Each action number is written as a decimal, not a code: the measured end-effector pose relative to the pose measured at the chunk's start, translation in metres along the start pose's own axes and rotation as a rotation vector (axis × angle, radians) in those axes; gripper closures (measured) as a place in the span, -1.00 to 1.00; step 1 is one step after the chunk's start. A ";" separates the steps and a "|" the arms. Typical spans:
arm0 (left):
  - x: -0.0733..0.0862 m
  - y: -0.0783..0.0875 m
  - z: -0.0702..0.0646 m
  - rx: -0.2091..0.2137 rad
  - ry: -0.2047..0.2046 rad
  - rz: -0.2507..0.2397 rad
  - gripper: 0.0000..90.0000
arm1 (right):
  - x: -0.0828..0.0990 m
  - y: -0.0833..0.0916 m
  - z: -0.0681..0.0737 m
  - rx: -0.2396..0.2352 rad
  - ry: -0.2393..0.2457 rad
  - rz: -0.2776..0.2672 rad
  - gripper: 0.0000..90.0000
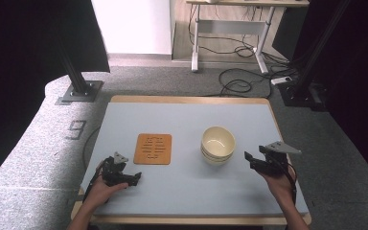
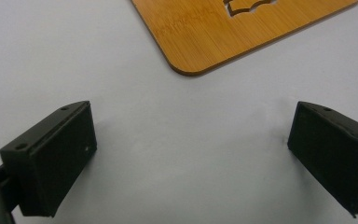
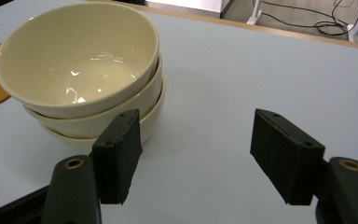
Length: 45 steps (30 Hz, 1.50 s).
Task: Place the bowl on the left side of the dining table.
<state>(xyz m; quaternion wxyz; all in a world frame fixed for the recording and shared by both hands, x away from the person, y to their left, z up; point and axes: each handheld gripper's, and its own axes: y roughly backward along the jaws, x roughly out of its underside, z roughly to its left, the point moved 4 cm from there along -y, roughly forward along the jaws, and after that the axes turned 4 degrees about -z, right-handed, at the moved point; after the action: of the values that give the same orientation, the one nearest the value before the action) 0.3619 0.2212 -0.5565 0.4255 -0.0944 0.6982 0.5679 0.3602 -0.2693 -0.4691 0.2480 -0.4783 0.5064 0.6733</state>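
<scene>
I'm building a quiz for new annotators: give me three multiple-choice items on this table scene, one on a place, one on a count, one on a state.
1. Where does the wooden mat lie relative to the stack of bowls?
A. to the left of it
B. under it
C. to the right of it

2. How many bowls are in the stack?
A. one
B. three
C. five

3. How does the right tool stand?
A. shut on a bowl
C. shut on the mat
B. open, holding nothing

Answers:
1. A: the high view shows the mat left of the bowls, with bare table between them.
2. B: the right gripper view shows three nested rims.
3. B: its jaws stand apart with nothing between them, beside the stack.
</scene>
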 end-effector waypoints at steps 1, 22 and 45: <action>0.000 0.000 0.000 0.000 0.000 0.000 -0.97 | 0.000 0.000 0.000 0.000 0.001 0.001 -0.27; 0.000 0.000 0.000 -0.003 0.000 -0.001 -0.97 | -0.013 0.001 0.008 -0.013 0.016 -0.026 -0.27; 0.000 0.000 0.000 -0.005 0.002 -0.001 -0.97 | -0.025 -0.008 0.019 -0.036 0.019 -0.029 -0.27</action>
<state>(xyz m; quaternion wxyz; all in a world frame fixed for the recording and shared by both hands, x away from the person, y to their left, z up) 0.3614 0.2210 -0.5564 0.4248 -0.0963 0.6972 0.5694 0.3697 -0.2451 -0.4492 0.2442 -0.4961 0.4897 0.6741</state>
